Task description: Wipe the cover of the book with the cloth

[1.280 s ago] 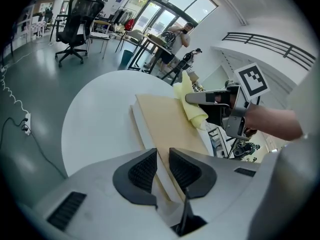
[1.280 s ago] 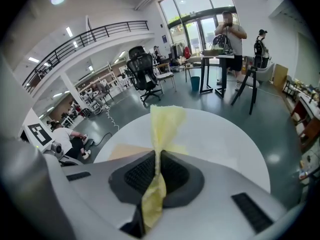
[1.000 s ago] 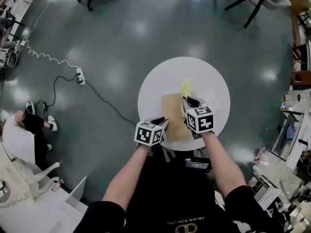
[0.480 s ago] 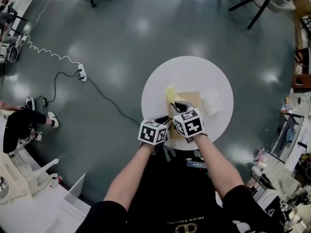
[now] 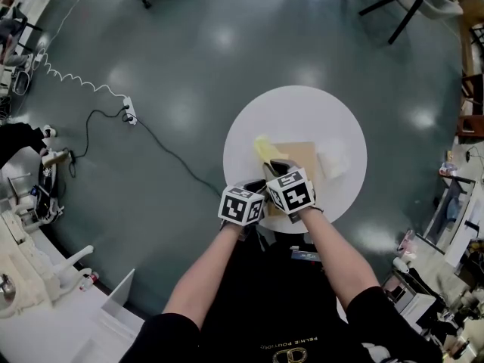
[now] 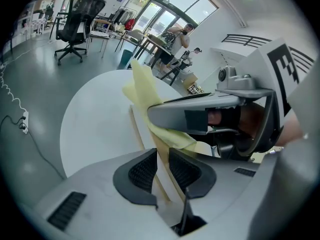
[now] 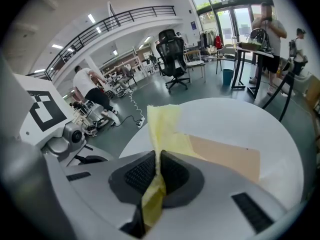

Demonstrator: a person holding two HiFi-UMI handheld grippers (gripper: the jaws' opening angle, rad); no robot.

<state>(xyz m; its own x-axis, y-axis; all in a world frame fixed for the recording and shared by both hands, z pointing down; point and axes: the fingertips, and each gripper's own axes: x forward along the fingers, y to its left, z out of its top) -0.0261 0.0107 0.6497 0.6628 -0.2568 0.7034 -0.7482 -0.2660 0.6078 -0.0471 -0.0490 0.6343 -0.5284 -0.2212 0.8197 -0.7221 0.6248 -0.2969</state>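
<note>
1. A round white bench (image 5: 295, 104) stands on a glossy grey floor (image 5: 189, 66), seen from steeply above.
2. A tan-covered book (image 5: 304, 156) lies flat near the bench's near edge. A crumpled white item (image 5: 333, 161) sits just to its right.
3. The left hand-held gripper (image 6: 161, 166) is clamped on the book's near edge, with the thin board between its pads.
4. The right hand-held gripper (image 7: 156, 171) pinches a yellow cloth (image 7: 162, 124) between closed jaws. The cloth's loose end stands up over the cover's left part.
5. The step appears to be mid-wipe. To do it well, lower the cloth's free fold flat onto the cover, then drag it in overlapping strokes. The left grip should hold the book steady, and the strokes should stay clear of the white item.
6. A power strip with a trailing cable (image 5: 128, 116) lies on the floor, well to the left.
7. Office chairs, desks and several people fill the room's edges.
</note>
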